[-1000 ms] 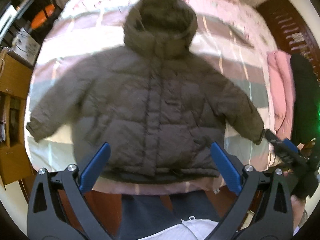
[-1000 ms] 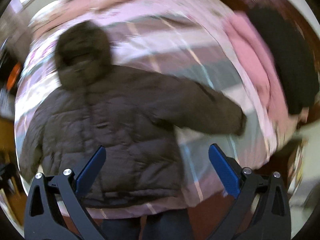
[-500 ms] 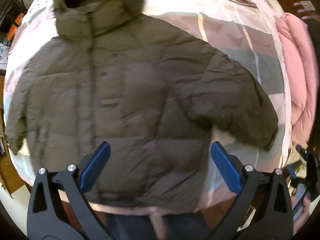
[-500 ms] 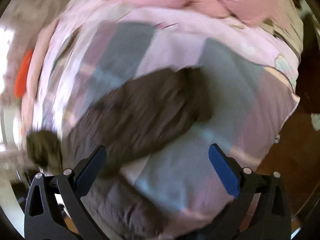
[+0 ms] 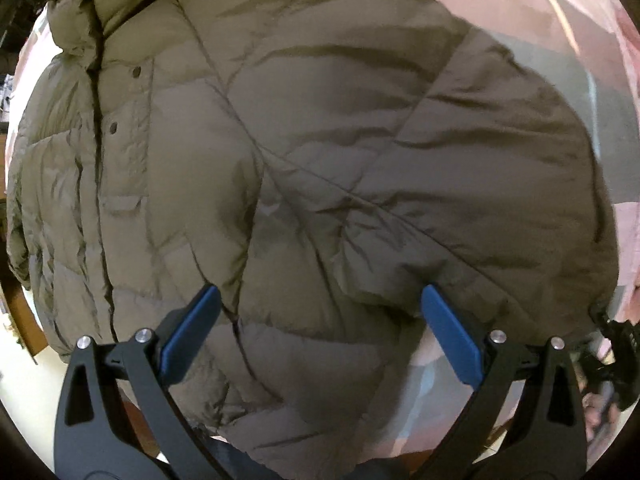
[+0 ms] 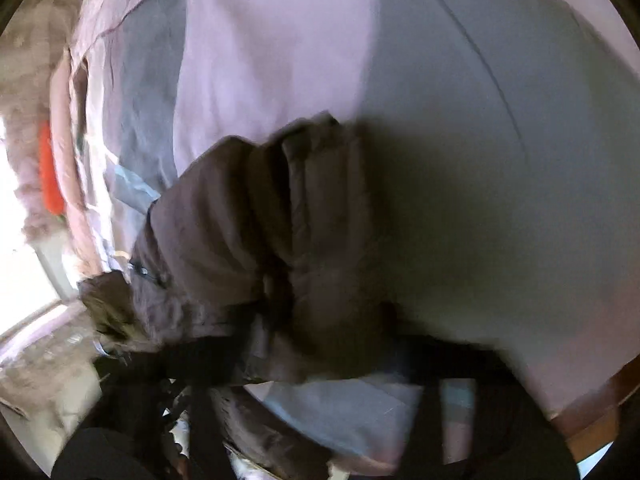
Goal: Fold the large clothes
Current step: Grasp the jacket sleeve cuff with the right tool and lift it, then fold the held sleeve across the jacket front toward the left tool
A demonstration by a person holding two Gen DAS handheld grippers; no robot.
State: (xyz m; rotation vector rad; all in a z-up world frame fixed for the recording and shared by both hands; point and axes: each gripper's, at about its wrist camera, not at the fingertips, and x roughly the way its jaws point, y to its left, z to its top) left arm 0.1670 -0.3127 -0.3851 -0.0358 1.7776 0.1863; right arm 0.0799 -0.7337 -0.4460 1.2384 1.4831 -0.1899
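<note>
An olive-brown puffer jacket (image 5: 320,160) lies front up on the bed and fills the left wrist view, its snap placket (image 5: 112,124) at the left. My left gripper (image 5: 318,296) hangs open just above the jacket's body near the armpit, blue pads (image 5: 192,328) wide apart and nothing between them. In the right wrist view the jacket's sleeve end (image 6: 272,216) lies on the bedcover. My right gripper (image 6: 280,320) is blurred and its jaws are closing, with the sleeve cuff between them. That gripper's black body (image 5: 612,344) also shows at the sleeve's end in the left wrist view.
A pink, grey and white checked bedcover (image 6: 440,120) lies under the jacket. Pink clothing (image 5: 632,240) sits at the bed's right side. An orange object (image 6: 50,176) lies far off to the left. The wooden bed edge (image 6: 600,408) runs at lower right.
Both grippers dropped toward the bed. The left one closed in on the jacket's body. The right one rolled, swung to the sleeve end, and its wide jaws drew in on the cuff.
</note>
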